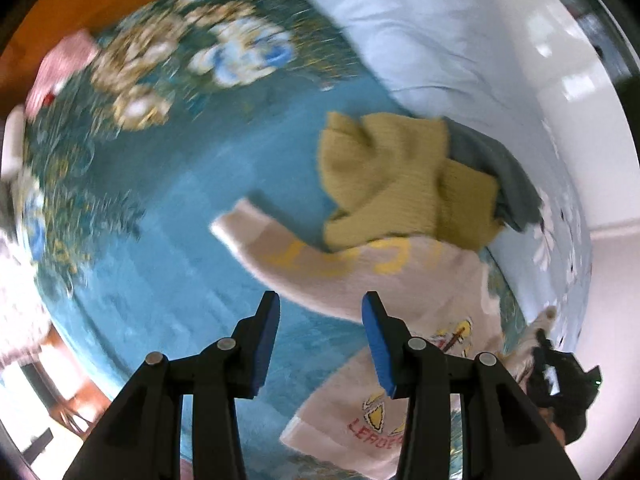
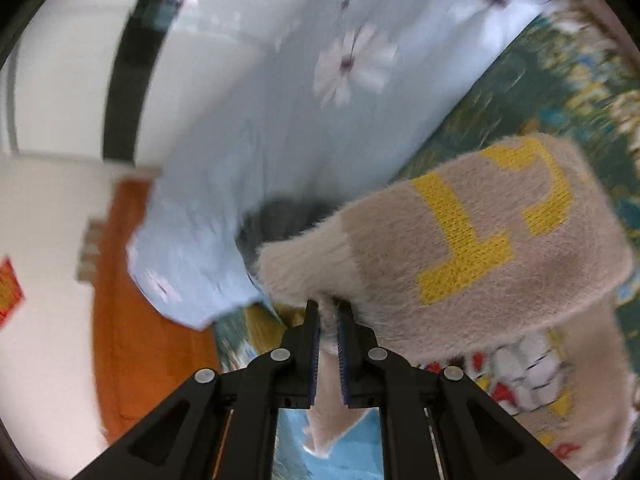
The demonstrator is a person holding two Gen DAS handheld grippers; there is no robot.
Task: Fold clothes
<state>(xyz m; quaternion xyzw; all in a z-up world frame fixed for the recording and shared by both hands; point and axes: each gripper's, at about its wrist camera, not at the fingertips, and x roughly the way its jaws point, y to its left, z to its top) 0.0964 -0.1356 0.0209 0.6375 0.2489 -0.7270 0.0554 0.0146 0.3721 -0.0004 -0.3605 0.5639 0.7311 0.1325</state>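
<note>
Your right gripper (image 2: 328,308) is clamped on the beige sweater (image 2: 472,248), lifting its edge toward two o'clock. Your left gripper (image 1: 320,308) hangs apart, empty. Next: carry the fold across, lay flat.

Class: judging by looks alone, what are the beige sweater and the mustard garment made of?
Beige sweater: fuzzy, matte knit, probably wool or acrylic; loose hairs along edges, stitches visible in yellow letters. Mustard garment: seemingly ribbed knit, matte; blur leaves fibre unclear.
</note>
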